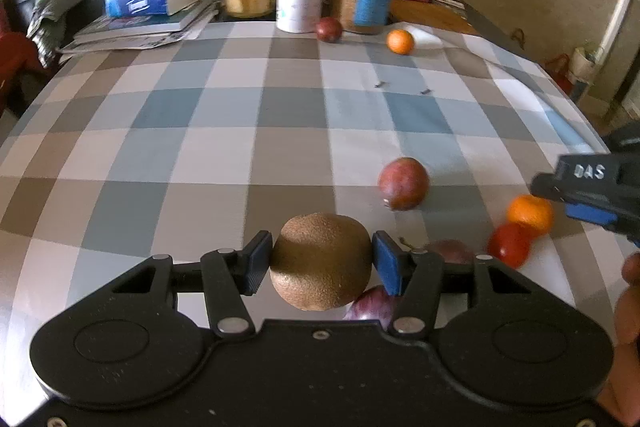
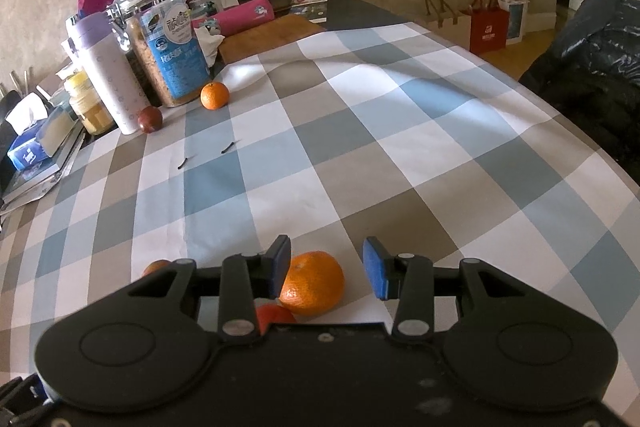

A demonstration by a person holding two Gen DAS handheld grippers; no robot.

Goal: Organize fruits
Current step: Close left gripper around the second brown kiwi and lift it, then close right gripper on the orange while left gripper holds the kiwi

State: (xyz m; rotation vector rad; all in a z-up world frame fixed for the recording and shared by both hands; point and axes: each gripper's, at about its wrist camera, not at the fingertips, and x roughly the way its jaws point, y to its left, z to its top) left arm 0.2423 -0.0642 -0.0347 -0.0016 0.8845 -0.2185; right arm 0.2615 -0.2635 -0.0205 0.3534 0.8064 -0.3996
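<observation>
**Kiwi caught between left pads, right jaws spread by a mandarin**

The left gripper (image 1: 322, 263) pinches a brown kiwi (image 1: 321, 261), its blue pads pressed to both flanks, above a checked tablecloth (image 1: 200, 147). A purple fruit (image 1: 372, 305) shows just beneath the kiwi, and a reddish plum (image 1: 403, 183) lies a little beyond on the cloth. To the right, a tomato (image 1: 509, 244) touches a mandarin (image 1: 530, 214), with the right gripper's tip over them. In the right wrist view, the right gripper (image 2: 326, 273) stands spread and holds nothing; the mandarin (image 2: 314, 283) rests on the cloth, close against the left pad and apart from the right one. The tomato (image 2: 274, 315) peeks out beside it. At the far edge, a second mandarin (image 2: 215, 95) and a dark red fruit (image 2: 150, 119) sit by a white bottle (image 2: 110, 75) and a jar (image 2: 168, 43).
</observation>
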